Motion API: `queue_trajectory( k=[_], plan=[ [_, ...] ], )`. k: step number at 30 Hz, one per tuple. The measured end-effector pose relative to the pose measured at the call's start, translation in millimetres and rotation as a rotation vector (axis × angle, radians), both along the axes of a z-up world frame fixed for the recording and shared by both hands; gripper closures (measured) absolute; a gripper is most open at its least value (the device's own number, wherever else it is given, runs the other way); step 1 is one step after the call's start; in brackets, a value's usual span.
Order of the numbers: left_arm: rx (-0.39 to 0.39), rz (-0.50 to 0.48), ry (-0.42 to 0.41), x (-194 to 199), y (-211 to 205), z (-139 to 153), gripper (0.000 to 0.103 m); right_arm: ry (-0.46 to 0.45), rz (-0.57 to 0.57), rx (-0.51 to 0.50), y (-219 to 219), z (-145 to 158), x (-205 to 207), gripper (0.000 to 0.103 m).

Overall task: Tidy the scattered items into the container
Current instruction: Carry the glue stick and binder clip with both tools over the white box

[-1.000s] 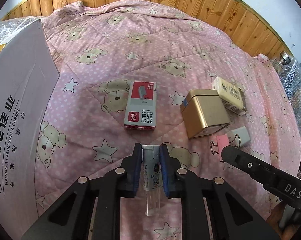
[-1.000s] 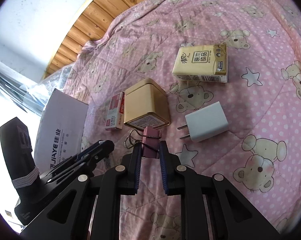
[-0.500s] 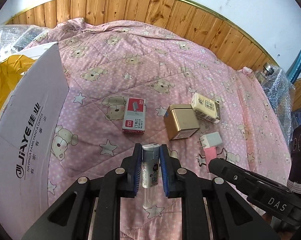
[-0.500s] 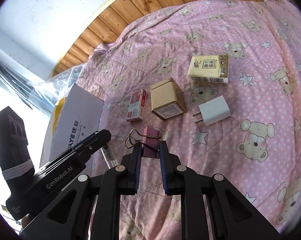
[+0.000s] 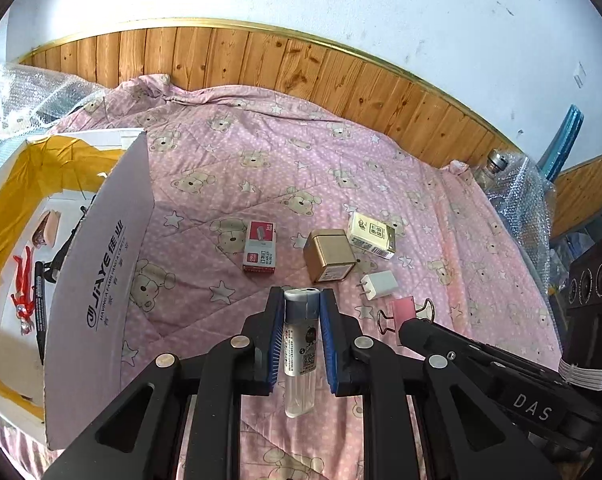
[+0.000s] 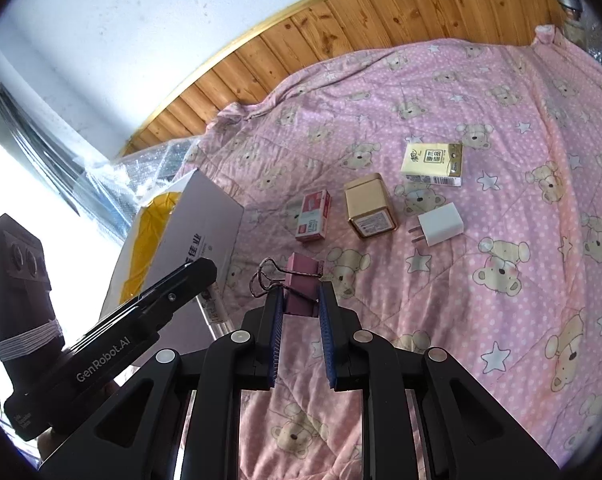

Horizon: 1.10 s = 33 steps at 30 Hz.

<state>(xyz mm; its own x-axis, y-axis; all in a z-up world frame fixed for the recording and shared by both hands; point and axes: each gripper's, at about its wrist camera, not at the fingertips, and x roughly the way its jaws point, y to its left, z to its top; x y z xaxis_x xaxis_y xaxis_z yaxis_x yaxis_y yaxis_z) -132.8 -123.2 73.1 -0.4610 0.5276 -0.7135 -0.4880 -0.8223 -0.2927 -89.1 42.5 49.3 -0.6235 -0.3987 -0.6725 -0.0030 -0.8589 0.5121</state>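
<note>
My left gripper (image 5: 300,300) pinches a clear plastic lighter (image 5: 299,344); my right gripper (image 6: 299,294) clamps a pink binder clip (image 6: 302,290) beside the white cardboard "JIAYE" box (image 5: 101,276).

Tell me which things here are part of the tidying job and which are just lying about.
Part of the job:
- lighter in left claw
- pink binder clip in right claw
- staple box
- gold tin
- tissue pack
- charger plug
- cardboard box

Just lying about:
- bubble wrap
- glass bottle
- bear quilt
</note>
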Motion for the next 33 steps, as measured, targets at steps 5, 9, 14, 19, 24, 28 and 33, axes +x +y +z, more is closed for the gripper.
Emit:
queue_trajectory(
  k=[5,9,14,19,24,28,33],
  plan=[
    [0.039,0.003,0.016,14,-16,15,0.085,0.038,0.005,0.018,-9,20,15,0.085],
    [0.067,0.007,0.03,23,-27,25,0.085,0.059,0.011,0.03,-17,30,27,0.085],
    [0.105,0.011,0.037,32,-40,34,0.085,0.084,0.028,0.049,-31,44,38,0.085],
    [0.14,0.024,0.058,38,-56,46,0.085,0.109,0.048,0.071,-47,59,43,0.085],
    [0.18,0.047,0.076,40,-78,59,0.085,0.13,0.078,0.092,-68,72,43,0.085],
    [0.21,0.074,0.083,37,-99,67,0.085,0.144,0.108,0.111,-89,80,40,0.085],
    [0.243,0.115,0.088,31,-128,73,0.085,0.16,0.154,0.135,-120,89,33,0.085]
  ],
)
